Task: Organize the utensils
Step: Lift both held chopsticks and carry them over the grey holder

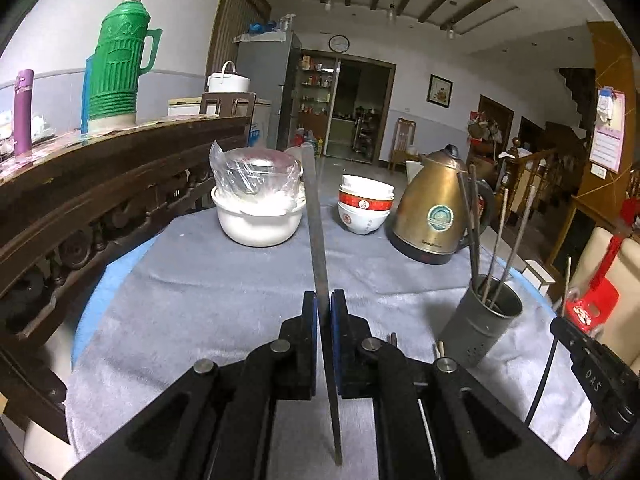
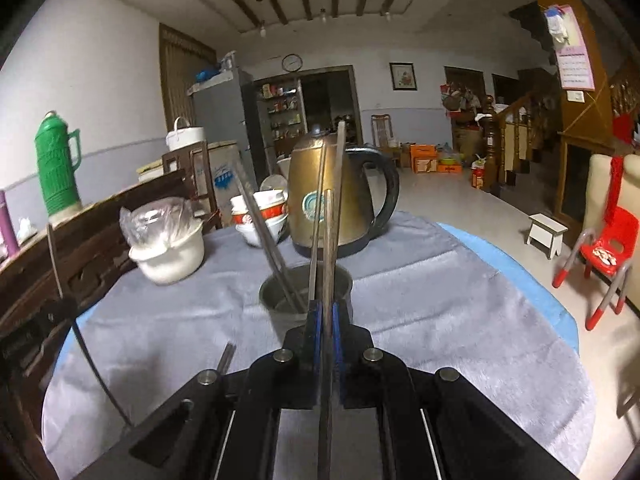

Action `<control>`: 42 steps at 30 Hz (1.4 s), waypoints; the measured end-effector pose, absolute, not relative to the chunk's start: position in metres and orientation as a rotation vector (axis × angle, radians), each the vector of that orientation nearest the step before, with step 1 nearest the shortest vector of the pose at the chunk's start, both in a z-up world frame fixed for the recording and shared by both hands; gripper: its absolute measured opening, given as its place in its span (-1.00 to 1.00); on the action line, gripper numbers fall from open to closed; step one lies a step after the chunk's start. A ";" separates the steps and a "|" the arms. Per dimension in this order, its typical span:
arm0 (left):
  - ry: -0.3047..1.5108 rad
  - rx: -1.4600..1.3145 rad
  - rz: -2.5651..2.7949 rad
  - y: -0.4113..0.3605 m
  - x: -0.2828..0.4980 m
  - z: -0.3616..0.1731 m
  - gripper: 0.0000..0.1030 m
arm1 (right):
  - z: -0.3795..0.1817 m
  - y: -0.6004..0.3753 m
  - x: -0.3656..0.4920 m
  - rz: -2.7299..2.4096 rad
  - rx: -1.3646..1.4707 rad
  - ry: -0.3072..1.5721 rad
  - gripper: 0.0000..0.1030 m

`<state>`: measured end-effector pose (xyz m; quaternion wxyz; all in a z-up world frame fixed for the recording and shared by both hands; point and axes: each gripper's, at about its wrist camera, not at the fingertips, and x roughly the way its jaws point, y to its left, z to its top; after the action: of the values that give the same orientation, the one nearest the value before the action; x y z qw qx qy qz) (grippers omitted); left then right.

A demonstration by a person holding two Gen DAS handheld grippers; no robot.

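Observation:
My left gripper (image 1: 323, 300) is shut on a long metal chopstick (image 1: 314, 216) that stands nearly upright above the grey tablecloth. A grey metal utensil holder (image 1: 482, 320) with several chopsticks in it stands to its right. My right gripper (image 2: 326, 312) is shut on a chopstick (image 2: 334, 208) and holds it just in front of and above the utensil holder (image 2: 276, 300). The right gripper also shows at the right edge of the left wrist view (image 1: 592, 372). A loose chopstick (image 2: 226, 356) lies on the cloth at the lower left of the right wrist view.
A white pot (image 1: 260, 220) topped with a plastic-wrapped bowl, stacked bowls (image 1: 364, 208) and a brass kettle (image 1: 434, 216) stand at the back of the table. A dark wooden rail (image 1: 100, 176) with a green thermos (image 1: 118, 68) runs along the left.

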<state>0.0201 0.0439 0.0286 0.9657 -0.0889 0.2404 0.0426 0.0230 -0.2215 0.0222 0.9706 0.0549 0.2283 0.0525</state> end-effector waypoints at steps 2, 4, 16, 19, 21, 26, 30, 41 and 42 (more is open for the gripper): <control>0.479 -0.177 0.071 0.045 0.008 0.032 -0.86 | 0.021 -0.226 0.008 0.110 0.108 0.457 -0.88; 0.475 -0.182 0.063 0.045 -0.002 0.034 -0.86 | 0.023 -0.231 0.000 0.113 0.122 0.449 -0.88; 0.468 -0.179 0.082 0.038 0.008 0.036 -0.89 | 0.034 -0.224 0.044 0.049 0.119 0.332 -0.88; 0.462 -0.170 0.081 0.037 0.006 0.036 -0.89 | 0.025 -0.223 0.032 0.051 0.098 0.321 -0.88; 0.464 -0.173 0.072 0.037 0.004 0.037 -0.89 | 0.026 -0.223 0.020 0.053 0.076 0.299 -0.88; 0.458 -0.157 0.062 0.034 -0.008 0.038 -0.89 | 0.034 -0.231 -0.014 0.077 0.063 0.273 -0.87; 0.467 -0.166 0.054 0.037 -0.022 0.040 -0.89 | 0.040 -0.240 -0.038 0.102 0.068 0.284 -0.86; 0.496 -0.208 0.026 0.043 -0.040 0.042 -0.89 | 0.044 -0.256 -0.069 0.125 0.118 0.329 -0.86; 0.500 -0.223 0.021 0.045 -0.039 0.043 -0.89 | 0.045 -0.257 -0.067 0.126 0.124 0.333 -0.86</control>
<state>-0.0388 0.0451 0.0425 0.9627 -0.1101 0.2471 0.0102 -0.0669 -0.2570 0.0445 0.9822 0.0619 0.1657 0.0626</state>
